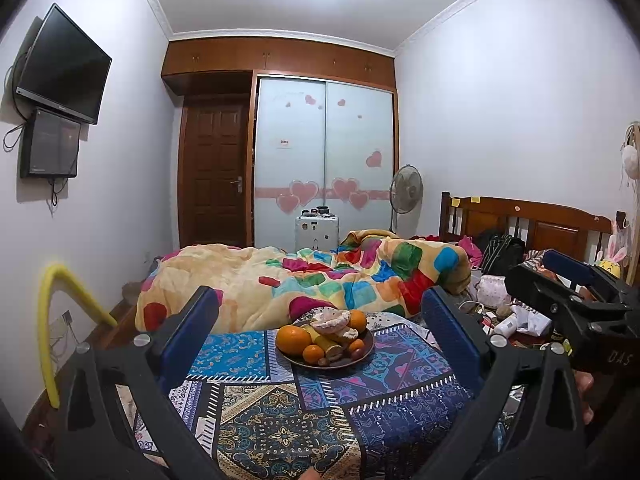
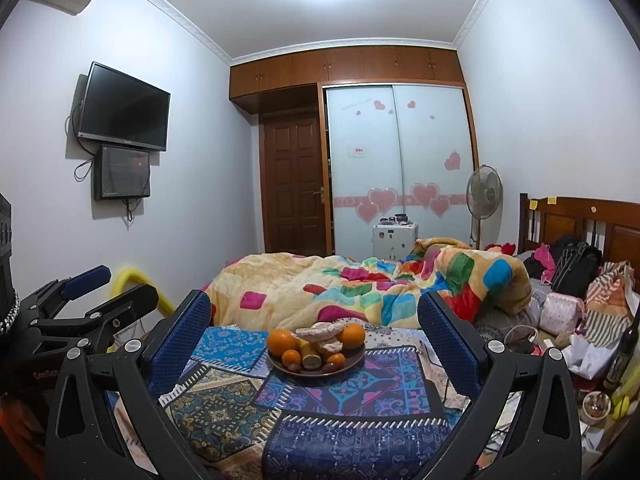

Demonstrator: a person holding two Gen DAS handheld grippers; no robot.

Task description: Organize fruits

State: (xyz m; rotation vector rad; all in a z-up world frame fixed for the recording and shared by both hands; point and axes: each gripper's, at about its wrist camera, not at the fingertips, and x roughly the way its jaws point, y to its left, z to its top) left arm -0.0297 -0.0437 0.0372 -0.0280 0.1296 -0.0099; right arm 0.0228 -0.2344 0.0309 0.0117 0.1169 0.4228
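Observation:
A dark round plate (image 1: 362,354) (image 2: 356,358) heaped with fruit sits on a patterned cloth (image 1: 280,420) (image 2: 320,408) on the bed. On it are a large orange (image 1: 291,339) (image 2: 281,341), a second orange (image 1: 357,320) (image 2: 352,336), small tangerines (image 1: 313,353) (image 2: 291,357), yellow cut pieces and pale peeled pieces. My left gripper (image 1: 320,332) is open and empty, well short of the plate. My right gripper (image 2: 314,330) is open and empty, also short of it. Each gripper shows at the edge of the other's view.
A colourful quilt (image 1: 320,276) (image 2: 360,284) is bunched behind the plate. Bags, clothes and clutter (image 2: 568,312) lie at the right by the wooden headboard (image 1: 532,224). A fan (image 2: 484,192), a wardrobe, a door and a wall TV (image 2: 124,108) stand further back.

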